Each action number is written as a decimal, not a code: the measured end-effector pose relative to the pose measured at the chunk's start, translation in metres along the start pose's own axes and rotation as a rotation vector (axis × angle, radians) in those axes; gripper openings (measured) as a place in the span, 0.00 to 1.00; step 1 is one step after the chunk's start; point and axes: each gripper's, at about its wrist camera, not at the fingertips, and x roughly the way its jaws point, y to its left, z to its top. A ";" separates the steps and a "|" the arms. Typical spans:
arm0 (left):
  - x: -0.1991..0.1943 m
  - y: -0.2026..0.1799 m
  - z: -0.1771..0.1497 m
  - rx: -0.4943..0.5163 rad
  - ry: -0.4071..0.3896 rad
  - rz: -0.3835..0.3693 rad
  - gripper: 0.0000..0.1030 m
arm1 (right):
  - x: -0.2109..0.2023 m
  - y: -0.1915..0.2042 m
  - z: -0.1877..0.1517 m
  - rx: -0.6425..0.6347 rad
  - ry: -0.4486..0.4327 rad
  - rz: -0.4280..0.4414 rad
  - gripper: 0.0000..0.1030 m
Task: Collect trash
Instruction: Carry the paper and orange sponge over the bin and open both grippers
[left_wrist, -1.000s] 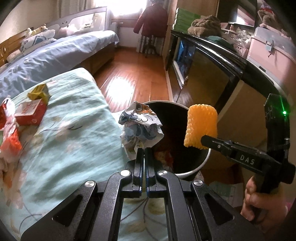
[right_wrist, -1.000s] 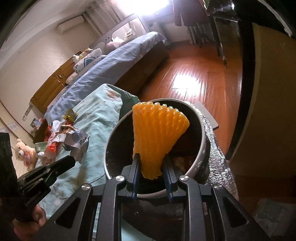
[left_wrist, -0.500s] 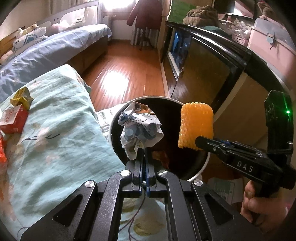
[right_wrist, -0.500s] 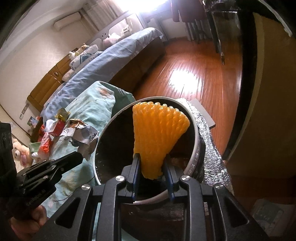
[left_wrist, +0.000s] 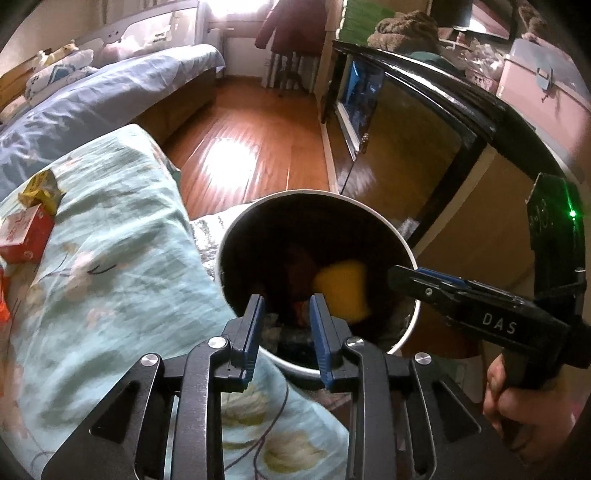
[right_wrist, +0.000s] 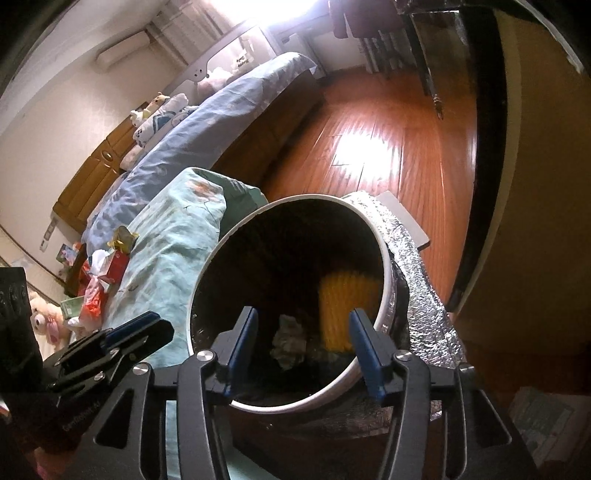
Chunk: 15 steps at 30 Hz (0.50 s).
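With both pairs of fingers opening over the trash bin (left_wrist: 402, 243) and nothing left between them, this looks like the release step, and it appears nearly done. The left gripper (left_wrist: 284, 314) hangs above the bin's near rim with its blue-padded fingers parted and empty; the right gripper (right_wrist: 301, 332) stands wider apart, also empty, over the bin's mouth. To finish well, each gripper should keep spreading until its piece has dropped clear, then lift straight away from the rim so no pad catches the bin wall.

Inside the bin, the orange foam fruit net (right_wrist: 349, 310) rests against the far-right wall, upright, its long axis running roughly along the wall with the ribs pointing up toward the rim. In the left wrist view it is blurred, so its exact lean cannot be told. A crumpled paper wad (right_wrist: 290, 339) sits low in the bin just beside the net; it has no clear long axis.

More trash waits on the teal floral quilt (left_wrist: 122, 258): a red box (left_wrist: 26, 236) and a yellow wrapper (left_wrist: 38, 186), well apart from the bin.
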 end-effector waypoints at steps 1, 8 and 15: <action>-0.002 0.002 -0.001 -0.011 -0.003 0.001 0.26 | -0.001 0.001 -0.001 0.001 0.000 0.002 0.53; -0.024 0.025 -0.018 -0.081 -0.041 0.041 0.47 | -0.005 0.012 -0.008 0.003 -0.009 0.036 0.75; -0.047 0.053 -0.039 -0.155 -0.070 0.073 0.52 | -0.007 0.034 -0.013 -0.014 -0.026 0.068 0.77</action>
